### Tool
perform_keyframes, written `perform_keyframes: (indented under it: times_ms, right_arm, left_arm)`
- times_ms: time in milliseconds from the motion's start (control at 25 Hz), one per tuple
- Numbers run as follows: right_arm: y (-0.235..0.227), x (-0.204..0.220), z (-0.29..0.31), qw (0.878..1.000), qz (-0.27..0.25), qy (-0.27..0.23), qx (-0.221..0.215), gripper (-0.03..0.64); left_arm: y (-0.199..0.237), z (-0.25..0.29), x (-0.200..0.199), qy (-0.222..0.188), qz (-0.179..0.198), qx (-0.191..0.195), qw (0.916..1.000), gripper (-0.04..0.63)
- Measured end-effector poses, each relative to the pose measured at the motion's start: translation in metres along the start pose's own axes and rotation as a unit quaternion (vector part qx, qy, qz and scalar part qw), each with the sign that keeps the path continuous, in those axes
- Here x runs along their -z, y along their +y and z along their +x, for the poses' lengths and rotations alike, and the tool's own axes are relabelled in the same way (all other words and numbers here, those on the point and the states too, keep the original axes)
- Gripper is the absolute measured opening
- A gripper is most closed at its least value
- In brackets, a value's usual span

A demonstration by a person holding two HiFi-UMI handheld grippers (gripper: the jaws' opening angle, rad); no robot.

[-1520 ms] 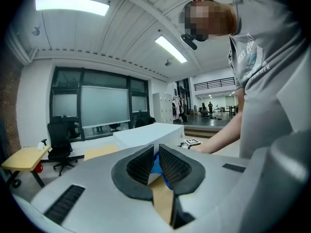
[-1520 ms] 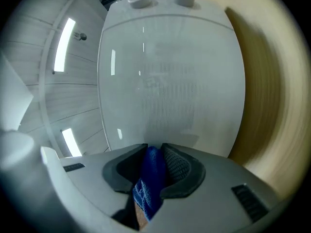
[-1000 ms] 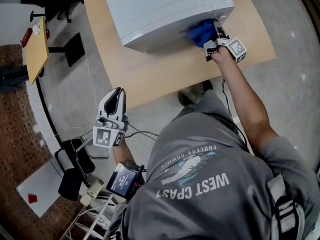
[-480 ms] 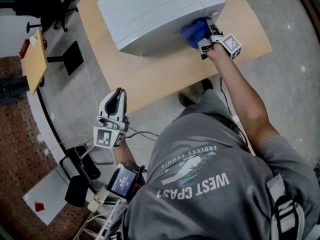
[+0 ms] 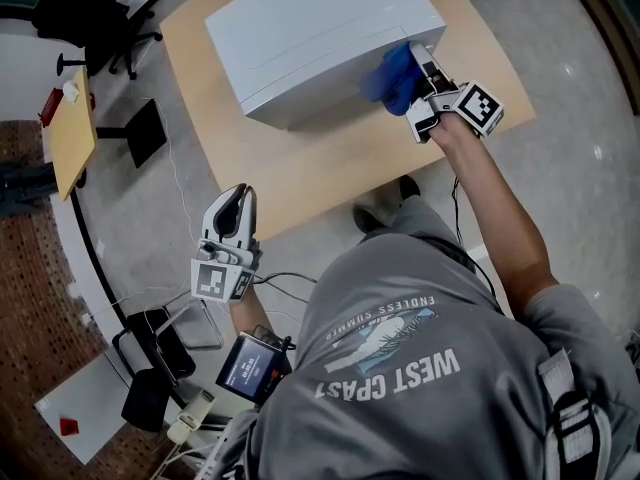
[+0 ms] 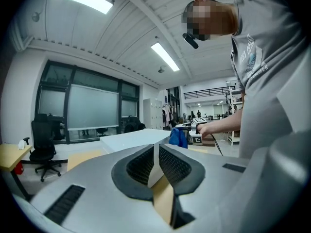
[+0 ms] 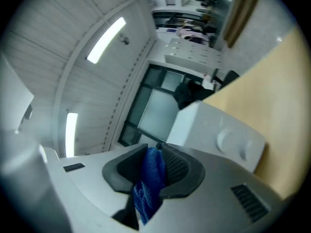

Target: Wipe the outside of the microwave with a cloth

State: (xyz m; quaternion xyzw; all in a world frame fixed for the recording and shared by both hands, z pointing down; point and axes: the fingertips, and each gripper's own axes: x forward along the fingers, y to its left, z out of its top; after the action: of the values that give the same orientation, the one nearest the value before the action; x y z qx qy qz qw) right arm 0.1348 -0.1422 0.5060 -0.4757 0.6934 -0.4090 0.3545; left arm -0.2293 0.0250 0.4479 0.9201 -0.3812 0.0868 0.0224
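Head view looked steeply down on a white microwave (image 5: 320, 38) sitting on a light wood bench (image 5: 330, 163), with the person in a grey printed T-shirt (image 5: 420, 368) standing at the near edge. The right gripper (image 5: 418, 66) was stretched out to the microwave's near right corner, and a blue cloth (image 5: 392, 78) was bunched up there, right by the top edge of the front face. It looked to be against the casing, though I couldn't say for sure that it was touching. That gripper's marker cube (image 5: 480, 108) sat just behind, over the bench.

In the right gripper view the fingers (image 7: 177, 171) were clamped on the cloth, with blue mesh squeezed between the dark pads and a tail hanging out below. Past them was the microwave's front with two round knobs (image 7: 228, 140).

The left gripper (image 5: 234, 200) was well off to the side, low and clear of the bench, over the grey floor (image 5: 150, 208). Its fingers (image 6: 172, 166) were pressed together with nothing in them – just a thin slit between the pads. A small screen unit (image 5: 248, 363) and some cables (image 5: 285, 268) were down near the person's left arm, and a black office chair (image 5: 90, 8) stood at the far left
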Motion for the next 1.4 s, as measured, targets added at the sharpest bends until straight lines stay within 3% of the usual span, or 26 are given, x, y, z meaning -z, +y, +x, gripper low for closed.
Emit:
perform_keyframes:
  times_ms: [80, 120, 200, 320, 520, 640, 800, 920, 1000, 1120, 1200, 1280, 1400]
  right_arm:
    - [0.048, -0.031, 0.016, 0.994, -0.107, 0.012, -0.038, 0.089]
    - [0.068, -0.046, 0.027, 0.984, -0.170, 0.020, -0.050, 0.088]
    - [0.098, -0.075, 0.053, 0.954, -0.293, 0.036, -0.059, 0.089]
    - [0.115, -0.108, 0.096, 0.903, -0.425, 0.053, -0.048, 0.089]
    - [0.081, -0.121, 0.171, 0.824, -0.550, 0.135, -0.004, 0.089]
    - [0.034, -0.106, 0.199, 0.793, -0.570, 0.214, 0.007, 0.089]
    - [-0.009, -0.076, 0.219, 0.778, -0.552, 0.301, 0.005, 0.089]
    - [-0.013, -0.054, 0.232, 0.771, -0.552, 0.319, 0.004, 0.089]
    - [-0.009, -0.036, 0.238, 0.769, -0.548, 0.329, -0.005, 0.089]
    - [-0.001, -0.006, 0.244, 0.754, -0.560, 0.344, -0.021, 0.089]
    - [0.010, 0.018, 0.249, 0.750, -0.559, 0.351, -0.037, 0.089]
    - [0.025, 0.049, 0.254, 0.751, -0.548, 0.362, -0.058, 0.089]
    - [0.050, 0.106, 0.262, 0.740, -0.547, 0.381, -0.093, 0.089]
  left_arm:
    - [0.002, -0.003, -0.005, -0.013, -0.001, -0.004, 0.9999, 0.051]
    - [0.002, -0.003, -0.007, -0.020, -0.002, -0.006, 0.9998, 0.051]
    - [0.001, -0.001, -0.010, -0.031, -0.002, -0.006, 0.9995, 0.051]
    - [0.002, 0.006, -0.010, -0.032, 0.000, -0.010, 0.9995, 0.051]
    - [0.005, 0.015, -0.028, -0.036, -0.005, -0.032, 0.9988, 0.051]
    - [0.003, 0.027, -0.031, -0.030, -0.003, -0.044, 0.9986, 0.051]
    - [0.009, 0.043, -0.032, -0.034, -0.015, -0.065, 0.9972, 0.051]
    - [0.023, 0.050, -0.029, -0.034, -0.018, -0.066, 0.9971, 0.051]
    - [0.026, 0.054, -0.024, -0.034, -0.023, -0.068, 0.9968, 0.051]
    - [0.025, 0.055, -0.017, -0.034, -0.031, -0.074, 0.9962, 0.051]
    - [0.026, 0.053, -0.014, -0.033, -0.036, -0.078, 0.9958, 0.051]
    - [0.029, 0.049, -0.011, -0.034, -0.041, -0.083, 0.9951, 0.051]
    - [0.032, 0.038, -0.004, -0.034, -0.047, -0.092, 0.9941, 0.051]
